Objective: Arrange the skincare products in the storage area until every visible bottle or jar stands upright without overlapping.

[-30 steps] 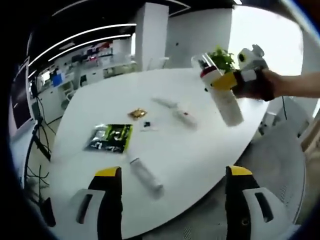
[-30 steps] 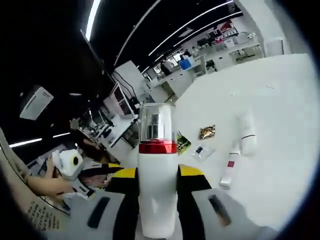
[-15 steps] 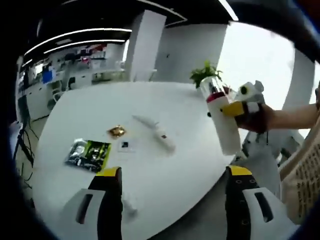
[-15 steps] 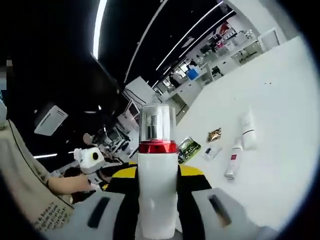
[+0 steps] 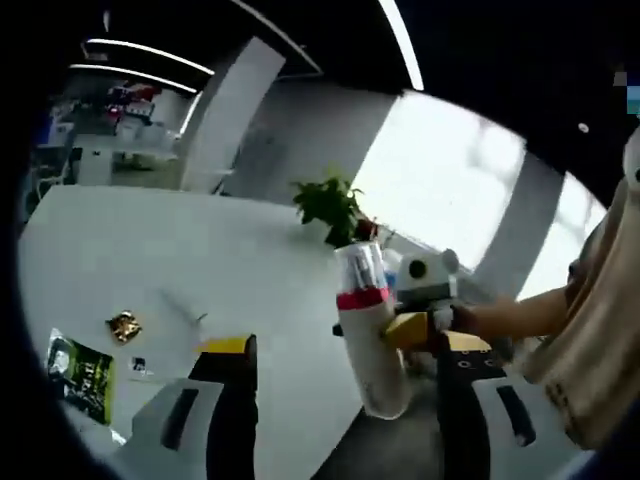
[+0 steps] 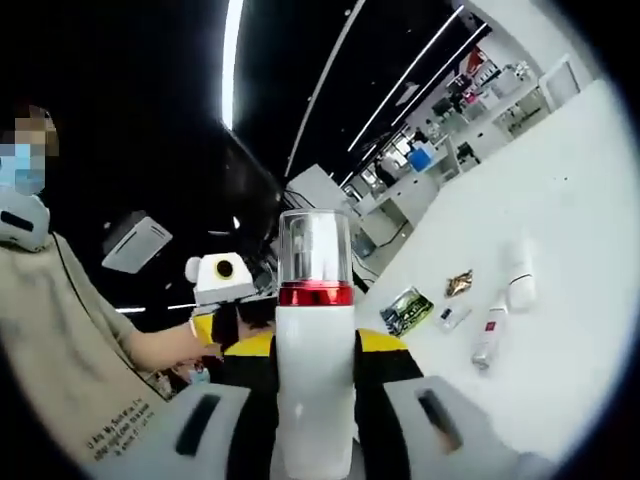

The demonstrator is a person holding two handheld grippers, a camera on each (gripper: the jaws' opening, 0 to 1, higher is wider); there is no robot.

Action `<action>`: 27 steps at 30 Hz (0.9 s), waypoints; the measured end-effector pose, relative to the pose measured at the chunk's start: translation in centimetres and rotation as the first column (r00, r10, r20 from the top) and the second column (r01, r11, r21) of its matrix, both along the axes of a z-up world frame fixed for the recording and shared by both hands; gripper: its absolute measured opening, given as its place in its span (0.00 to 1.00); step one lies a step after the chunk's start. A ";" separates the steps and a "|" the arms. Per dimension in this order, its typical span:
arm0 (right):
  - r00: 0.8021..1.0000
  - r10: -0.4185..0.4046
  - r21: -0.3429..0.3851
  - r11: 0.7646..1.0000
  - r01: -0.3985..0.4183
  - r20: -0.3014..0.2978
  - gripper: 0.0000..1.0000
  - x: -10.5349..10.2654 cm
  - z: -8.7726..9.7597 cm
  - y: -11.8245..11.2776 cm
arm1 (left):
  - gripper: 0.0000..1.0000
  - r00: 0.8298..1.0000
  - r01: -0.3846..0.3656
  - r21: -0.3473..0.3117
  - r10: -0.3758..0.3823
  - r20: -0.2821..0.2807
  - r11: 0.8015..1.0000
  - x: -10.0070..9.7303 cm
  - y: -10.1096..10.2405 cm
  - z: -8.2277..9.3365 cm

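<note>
White pump bottle point(image 6: 315, 370) clamped in right gripper point(image 6: 315, 400), off the table point(image 5: 150, 250) | left gripper point(image 5: 345, 400) open, empty | tubes point(image 6: 490, 340) at 3 o'clock lying flat, unsorted

A white table point(image 5: 150, 240) is the landmark. On it lie a gold wrapper point(image 5: 123, 326), a green and black packet point(image 5: 78, 372) nearer the table's edge, and a small dark-printed sachet point(image 5: 137, 367) between the two. At the far side of the table stands a green plant point(image 5: 328, 203), before a bright window point(image 5: 440, 190). A white pillar point(image 5: 225, 115) rises beyond the table, with ceiling light strips point(image 6: 400, 75) overhead and shelves point(image 6: 500, 85) past its far end. A person's beige sleeve point(image 6: 70, 370) shows beside the table
</note>
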State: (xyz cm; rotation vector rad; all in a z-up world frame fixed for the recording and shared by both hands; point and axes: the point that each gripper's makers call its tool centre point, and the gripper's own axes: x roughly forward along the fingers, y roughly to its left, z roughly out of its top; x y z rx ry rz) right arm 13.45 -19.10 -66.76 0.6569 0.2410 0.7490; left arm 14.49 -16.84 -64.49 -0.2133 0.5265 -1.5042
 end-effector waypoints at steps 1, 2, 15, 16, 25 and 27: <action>1.000 0.006 -0.001 1.000 -0.006 0.007 0.27 -0.2 0.2 0.0 | 0.66 1.000 0.018 0.003 -0.019 0.016 1.000 -0.2 -0.3 0.1; 1.000 0.014 -0.004 1.000 -0.014 0.015 0.27 -0.4 0.3 0.0 | 0.65 0.998 0.050 0.001 -0.050 0.035 0.999 -0.4 -0.7 0.4; 0.994 0.057 -0.012 0.998 -0.056 0.097 0.27 -1.6 2.1 0.3 | 0.49 0.975 0.224 -0.026 -0.224 0.000 0.974 -2.8 -4.4 1.3; 0.993 0.057 -0.011 0.998 -0.056 0.101 0.27 -1.6 2.2 0.4 | 0.48 0.973 0.232 -0.031 -0.232 -0.003 0.972 -2.8 -4.4 1.3; 0.991 0.070 -0.016 0.998 -0.068 0.113 0.27 -1.8 2.3 0.3 | 0.36 0.959 0.277 -0.063 -0.280 -0.046 0.959 -2.9 -5.1 1.6; 0.991 0.074 -0.017 0.997 -0.072 0.115 0.27 -1.9 2.3 0.3 | 0.36 0.955 0.288 -0.065 -0.291 -0.052 0.956 -3.0 -5.3 1.6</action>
